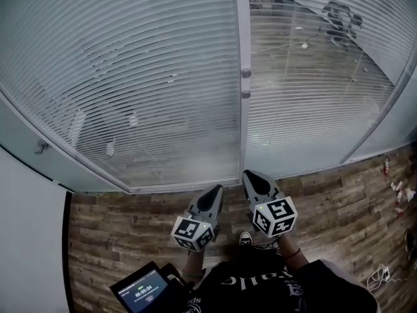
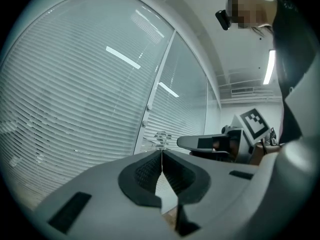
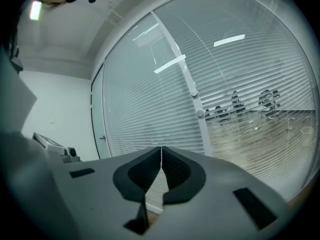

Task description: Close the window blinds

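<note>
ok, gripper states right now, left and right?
left gripper: closed, nothing between its jaws.
right gripper: closed, nothing between its jaws.

glass wall (image 1: 163, 142) fronting blinds (image 1: 313, 90), knobs (image 1: 246, 74) protruding, open floor (image 1: 124, 220) below

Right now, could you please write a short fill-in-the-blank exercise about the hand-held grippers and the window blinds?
1. The jaws of the left hand-held gripper are ____, with nothing between them.
2. Through the ____ panel's blinds, an office chair shows.
3. The floor under the person is made of ____ planks.

Missing words: shut; right; wooden
</note>
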`<state>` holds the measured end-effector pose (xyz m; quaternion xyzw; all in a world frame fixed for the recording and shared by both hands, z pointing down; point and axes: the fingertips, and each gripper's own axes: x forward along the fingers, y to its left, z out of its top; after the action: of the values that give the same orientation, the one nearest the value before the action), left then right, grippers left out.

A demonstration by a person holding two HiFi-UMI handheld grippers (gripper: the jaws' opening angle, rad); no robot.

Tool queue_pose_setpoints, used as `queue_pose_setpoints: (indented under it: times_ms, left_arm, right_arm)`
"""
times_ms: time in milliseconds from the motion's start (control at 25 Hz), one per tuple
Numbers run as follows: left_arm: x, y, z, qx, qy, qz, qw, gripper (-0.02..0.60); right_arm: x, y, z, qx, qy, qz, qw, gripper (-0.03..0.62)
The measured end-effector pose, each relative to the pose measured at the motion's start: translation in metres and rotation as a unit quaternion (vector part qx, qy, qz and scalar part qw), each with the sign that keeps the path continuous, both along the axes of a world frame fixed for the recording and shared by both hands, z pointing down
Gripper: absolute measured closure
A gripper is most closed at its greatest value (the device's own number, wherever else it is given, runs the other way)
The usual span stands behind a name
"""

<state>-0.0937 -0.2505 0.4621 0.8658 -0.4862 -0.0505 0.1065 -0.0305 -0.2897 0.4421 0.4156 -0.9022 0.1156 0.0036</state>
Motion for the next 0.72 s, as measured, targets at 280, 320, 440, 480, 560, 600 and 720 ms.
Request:
queue_pose_setpoints:
  times_ms: [280,320,440,480,560,600,720]
  left_arm:
    - [0.019,-0.040,0.009,-0.012,-0.013,0.001,0.9999,0.578]
    - [0.020,-0.045,0.011,-0.013,-0.015,0.003,0.9998,0.578]
    - [0.023,-0.056,0.011,-0.019,-0.015,0.012,0.9996,0.578]
    - [0.023,-0.059,0.011,-0.021,-0.015,0.016,0.9995,0.578]
    - [0.020,-0.067,0.010,-0.024,-0.016,0.025,0.9993,0.578]
    - [0.017,-0.073,0.010,-0.024,-0.018,0.033,0.9990,0.578]
    - [0.005,-0.093,0.009,-0.024,-0.018,0.059,0.9978,0.578]
  right_arm:
    - [0.012,-0.057,0.002,0.017,0.042,0.003,0.999,0.576]
    - [0.012,-0.065,0.001,0.020,0.045,0.006,0.999,0.576]
    - [0.015,-0.087,-0.005,0.034,0.051,0.019,0.998,0.576]
    - [0.016,-0.093,-0.007,0.041,0.054,0.025,0.997,0.574]
    - [0.016,-0.108,-0.012,0.055,0.065,0.042,0.995,0.574]
    - [0.015,-0.116,-0.015,0.061,0.072,0.053,0.994,0.574]
    - [0.006,-0.140,-0.024,0.077,0.086,0.082,0.990,0.574]
